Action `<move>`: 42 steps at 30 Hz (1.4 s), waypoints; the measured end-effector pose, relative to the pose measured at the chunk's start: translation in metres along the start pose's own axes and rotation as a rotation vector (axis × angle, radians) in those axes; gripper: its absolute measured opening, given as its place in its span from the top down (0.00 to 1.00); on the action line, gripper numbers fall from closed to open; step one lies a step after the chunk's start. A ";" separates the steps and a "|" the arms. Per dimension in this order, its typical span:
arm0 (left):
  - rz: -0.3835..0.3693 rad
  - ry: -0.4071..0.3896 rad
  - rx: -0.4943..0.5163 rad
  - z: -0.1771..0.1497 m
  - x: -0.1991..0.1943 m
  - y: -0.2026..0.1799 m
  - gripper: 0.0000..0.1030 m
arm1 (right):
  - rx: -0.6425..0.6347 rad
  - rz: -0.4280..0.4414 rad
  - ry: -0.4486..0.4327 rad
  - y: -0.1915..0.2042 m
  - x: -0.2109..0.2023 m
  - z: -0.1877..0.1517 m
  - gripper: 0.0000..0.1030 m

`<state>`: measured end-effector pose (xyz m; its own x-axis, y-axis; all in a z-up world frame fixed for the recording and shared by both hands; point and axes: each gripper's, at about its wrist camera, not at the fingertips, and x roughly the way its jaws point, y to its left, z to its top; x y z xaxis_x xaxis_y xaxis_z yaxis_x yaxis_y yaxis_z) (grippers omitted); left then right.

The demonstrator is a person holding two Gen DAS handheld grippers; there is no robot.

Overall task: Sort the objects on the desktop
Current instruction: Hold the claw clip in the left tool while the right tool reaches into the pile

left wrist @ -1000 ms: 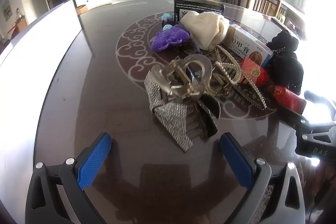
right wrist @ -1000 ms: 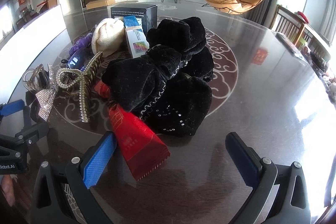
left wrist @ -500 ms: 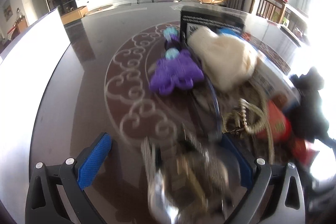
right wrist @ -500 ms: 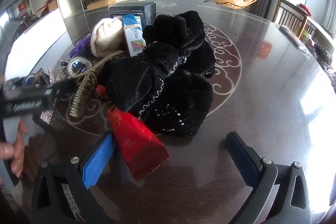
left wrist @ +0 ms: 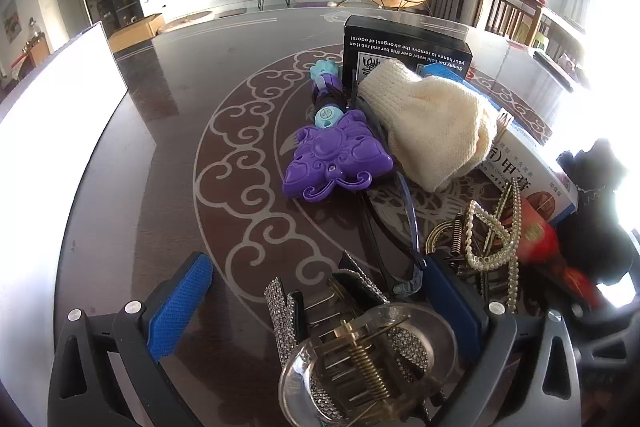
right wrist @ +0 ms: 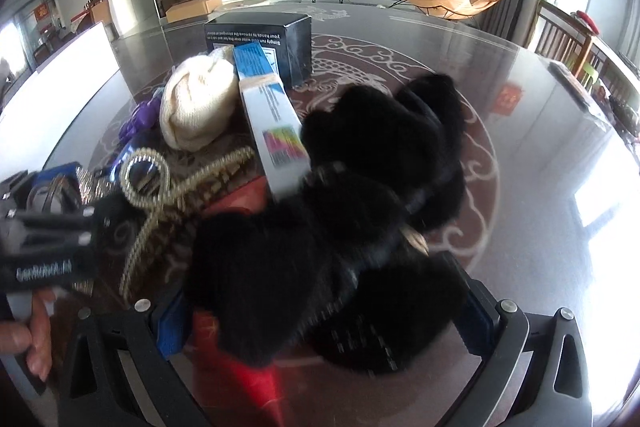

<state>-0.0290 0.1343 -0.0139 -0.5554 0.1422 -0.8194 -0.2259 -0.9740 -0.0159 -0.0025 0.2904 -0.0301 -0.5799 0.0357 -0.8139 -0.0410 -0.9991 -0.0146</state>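
My left gripper (left wrist: 316, 301) is open low over the dark table, with a rhinestone hair claw clip (left wrist: 360, 359) lying between its blue fingers. Ahead of it lie a purple butterfly toy (left wrist: 338, 157), a cream knitted hat (left wrist: 428, 123) and a pearl hair claw (left wrist: 492, 235). My right gripper (right wrist: 322, 319) is open and straddles a big black velvet bow (right wrist: 320, 247), which covers most of a red packet (right wrist: 240, 379). The left gripper (right wrist: 48, 239) and the hand holding it show at the left edge of the right wrist view.
A black box (left wrist: 404, 47) stands behind the hat, and a blue-and-white carton (right wrist: 268, 115) leans between the hat and the bow. Dark-framed glasses (left wrist: 400, 227) lie beside the purple toy. Bare patterned tabletop (right wrist: 540, 187) stretches to the right of the bow. Chairs stand beyond the table.
Both grippers have pushed forward into the pile. The rhinestone clip now sits between the left fingers, and the black bow fills the gap between the right fingers.
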 end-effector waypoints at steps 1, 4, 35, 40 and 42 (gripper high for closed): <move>0.001 0.000 0.000 0.000 0.000 -0.001 0.00 | -0.004 0.002 0.000 0.002 0.003 0.004 0.00; 0.007 -0.001 -0.003 0.000 -0.001 -0.002 0.00 | -0.006 0.004 0.000 0.003 0.004 0.007 0.00; 0.018 -0.001 -0.012 -0.001 -0.003 -0.005 0.00 | -0.006 0.007 -0.001 0.003 0.005 0.009 0.00; 0.009 -0.002 -0.007 0.000 -0.003 -0.003 0.00 | -0.006 0.007 -0.001 0.004 0.005 0.009 0.00; 0.008 -0.002 -0.008 0.000 -0.003 -0.003 0.00 | -0.006 0.007 -0.001 0.004 0.005 0.009 0.00</move>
<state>-0.0266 0.1367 -0.0111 -0.5585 0.1352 -0.8184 -0.2154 -0.9764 -0.0143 -0.0129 0.2873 -0.0287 -0.5809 0.0283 -0.8135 -0.0321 -0.9994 -0.0119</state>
